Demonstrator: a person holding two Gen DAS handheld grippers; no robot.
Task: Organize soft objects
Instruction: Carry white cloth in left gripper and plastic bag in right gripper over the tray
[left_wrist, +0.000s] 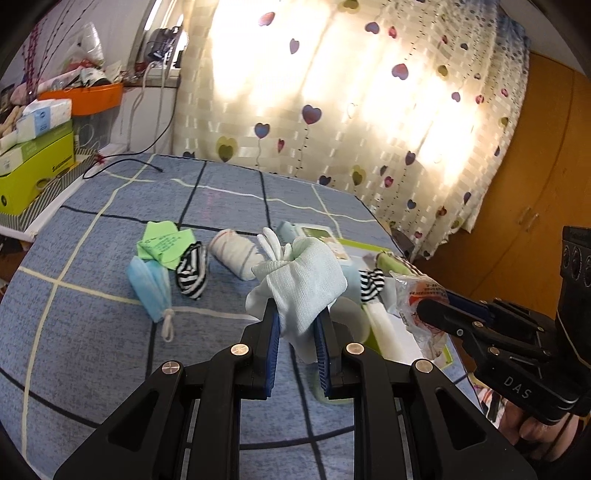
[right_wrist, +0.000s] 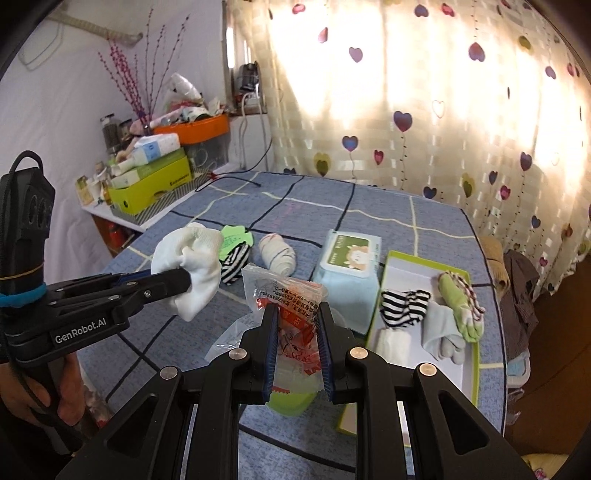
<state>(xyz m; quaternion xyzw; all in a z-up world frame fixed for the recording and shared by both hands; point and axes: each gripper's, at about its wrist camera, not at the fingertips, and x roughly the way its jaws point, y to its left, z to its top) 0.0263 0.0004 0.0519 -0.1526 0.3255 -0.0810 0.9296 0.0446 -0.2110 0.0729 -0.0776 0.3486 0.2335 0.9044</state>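
Observation:
My left gripper (left_wrist: 295, 311) is shut on a pale white sock (left_wrist: 306, 280) and holds it above the blue checked bedspread (left_wrist: 92, 332). My right gripper (right_wrist: 297, 310) is shut on a clear plastic packet with red print (right_wrist: 286, 291); in the left wrist view it (left_wrist: 424, 308) hangs at the right. On the bedspread lie a green cloth (left_wrist: 162, 243), a striped sock (left_wrist: 192, 271), a rolled white sock (left_wrist: 236, 254) and a blue face mask (left_wrist: 147, 284). A green-rimmed tray (right_wrist: 469, 373) holds a striped sock (right_wrist: 404, 306), a green sock (right_wrist: 461, 302) and a pale sock (right_wrist: 439, 332).
A pack of wet wipes (right_wrist: 347, 269) lies beside the tray, and a green cup (right_wrist: 291, 404) stands under my right gripper. Stacked boxes (right_wrist: 155, 184) fill a shelf at the bed's left. A black cable (left_wrist: 122, 162) trails onto the bedspread. The heart curtain (right_wrist: 406, 110) hangs behind.

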